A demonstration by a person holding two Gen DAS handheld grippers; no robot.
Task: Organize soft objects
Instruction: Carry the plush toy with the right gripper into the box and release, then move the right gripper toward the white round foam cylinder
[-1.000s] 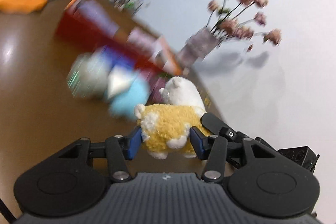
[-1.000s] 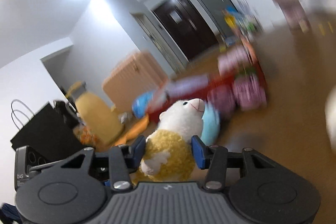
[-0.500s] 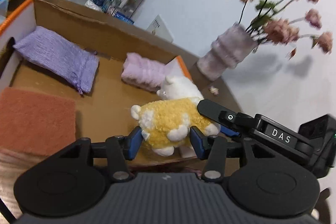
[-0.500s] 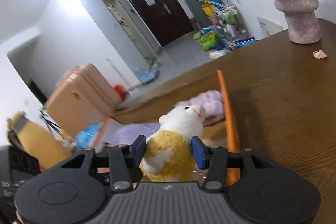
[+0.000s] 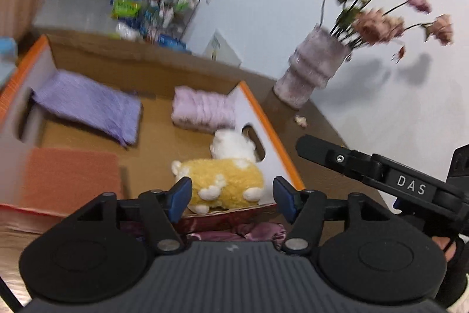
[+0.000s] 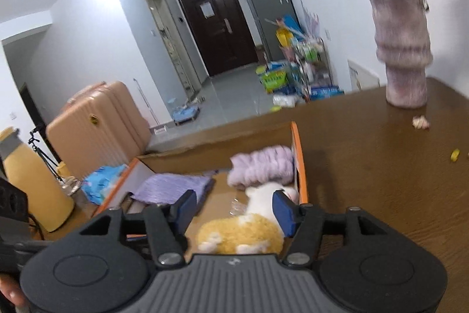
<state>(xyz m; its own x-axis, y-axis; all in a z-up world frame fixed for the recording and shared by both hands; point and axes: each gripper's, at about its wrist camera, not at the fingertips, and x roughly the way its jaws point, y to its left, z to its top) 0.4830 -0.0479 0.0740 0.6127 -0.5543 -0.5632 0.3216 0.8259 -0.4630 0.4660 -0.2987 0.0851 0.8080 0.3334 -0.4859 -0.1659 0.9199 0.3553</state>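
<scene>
A plush sheep (image 5: 225, 181) with a yellow body and white head lies on its side on the floor of a cardboard box (image 5: 263, 119), close to the box's right wall. My left gripper (image 5: 231, 195) hovers over its rear. Its jaws are opening and the blue pads stand clear of the fleece. From the other side, my right gripper (image 6: 233, 211) is over the sheep (image 6: 243, 231). Its jaws are also opening, with the toy below and between the pads, not pressed. One black finger (image 5: 322, 148) of the right gripper shows in the left wrist view.
The box (image 6: 299, 154) also holds a purple cloth (image 5: 88, 104), a rolled lilac towel (image 5: 202, 110) and an orange-brown cloth (image 5: 70, 175). A vase of flowers (image 6: 404, 57) stands on the brown table (image 6: 381, 166) to the right. A dark purple fabric (image 5: 249, 231) lies before the box.
Both grippers carried the sheep across the table to the box, shut on it. Their jaws have now widened and the sheep has dropped onto the box floor.
</scene>
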